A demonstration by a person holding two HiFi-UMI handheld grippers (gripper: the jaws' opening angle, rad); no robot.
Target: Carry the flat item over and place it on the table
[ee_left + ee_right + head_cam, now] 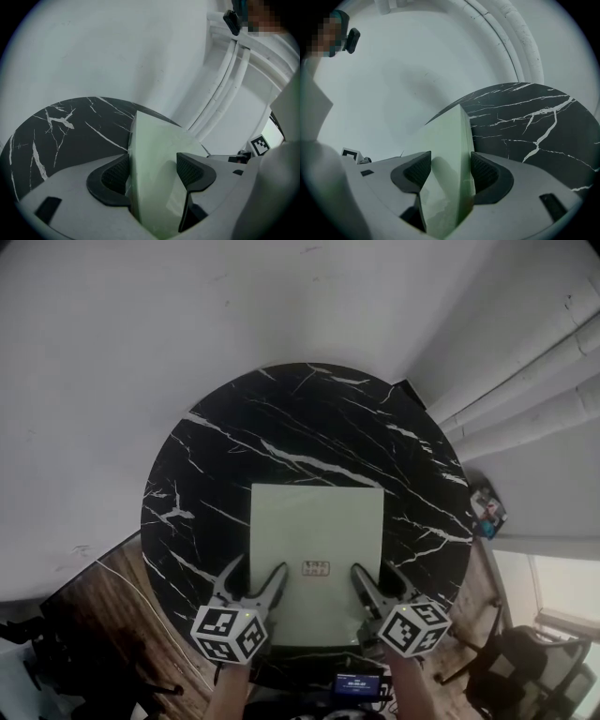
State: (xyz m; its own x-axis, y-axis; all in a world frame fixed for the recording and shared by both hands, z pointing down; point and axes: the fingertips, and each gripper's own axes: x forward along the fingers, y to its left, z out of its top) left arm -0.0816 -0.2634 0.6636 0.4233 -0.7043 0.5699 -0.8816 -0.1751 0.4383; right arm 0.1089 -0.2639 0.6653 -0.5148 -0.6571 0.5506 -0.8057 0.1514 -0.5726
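A pale green flat square panel sits over the near half of a round black marble table. A small label is near its front edge. My left gripper holds the panel's near left corner. My right gripper holds the near right corner. In the left gripper view the panel stands edge-on between the dark pads, with the table to its left. In the right gripper view the panel fills the gap between the pads. Whether the panel rests on the table cannot be told.
White pipes run along the wall to the right of the table. Wooden floor shows at the lower left. A chair stands at the lower right. A small device with a screen hangs near my body.
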